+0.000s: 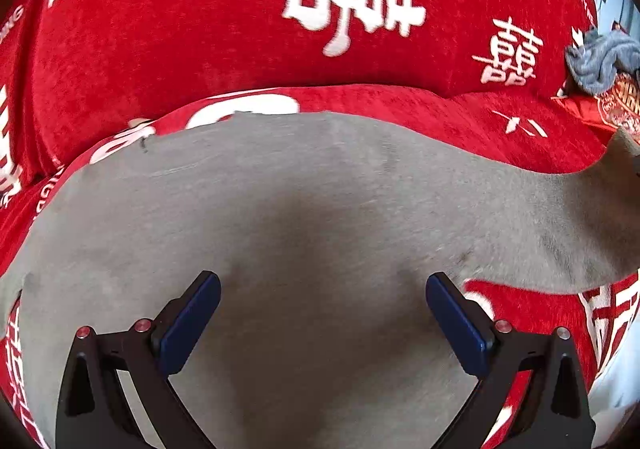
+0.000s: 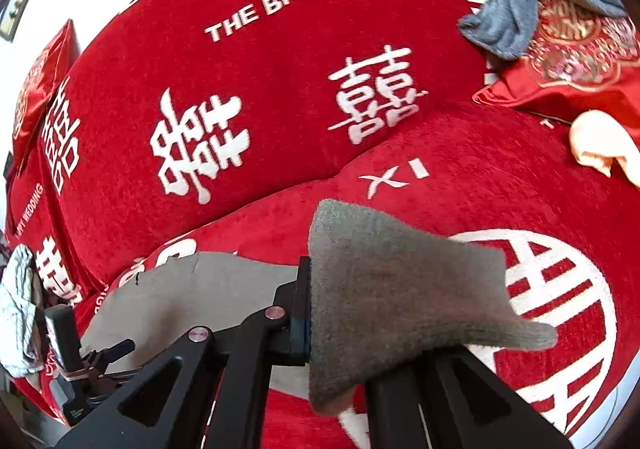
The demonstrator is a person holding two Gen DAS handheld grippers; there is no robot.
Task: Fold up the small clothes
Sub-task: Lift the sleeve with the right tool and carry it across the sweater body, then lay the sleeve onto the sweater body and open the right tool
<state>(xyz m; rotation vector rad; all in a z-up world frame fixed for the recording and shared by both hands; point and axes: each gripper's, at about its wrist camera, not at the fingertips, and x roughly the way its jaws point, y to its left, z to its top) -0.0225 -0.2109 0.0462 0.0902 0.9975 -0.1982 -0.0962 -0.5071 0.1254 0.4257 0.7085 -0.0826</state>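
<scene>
A grey garment [image 1: 304,209] lies spread flat on the red sofa seat. My left gripper [image 1: 323,313] hovers just above it with its blue-padded jaws wide apart and nothing between them. One end of the garment rises off the seat at the far right of the left wrist view. My right gripper [image 2: 320,313] is shut on that end of the grey garment [image 2: 400,289], which drapes over the jaws and hides the right finger. The left gripper's body [image 2: 76,365] shows at the lower left of the right wrist view.
A red sofa cover [image 2: 280,69] with white characters and lettering fills both views. A blue-grey cloth [image 2: 524,5] lies on a red embroidered cushion [image 2: 568,65] at the back right. A peach cloth [image 2: 600,145] lies at the right. A pale patterned cloth [image 2: 18,309] hangs at the left edge.
</scene>
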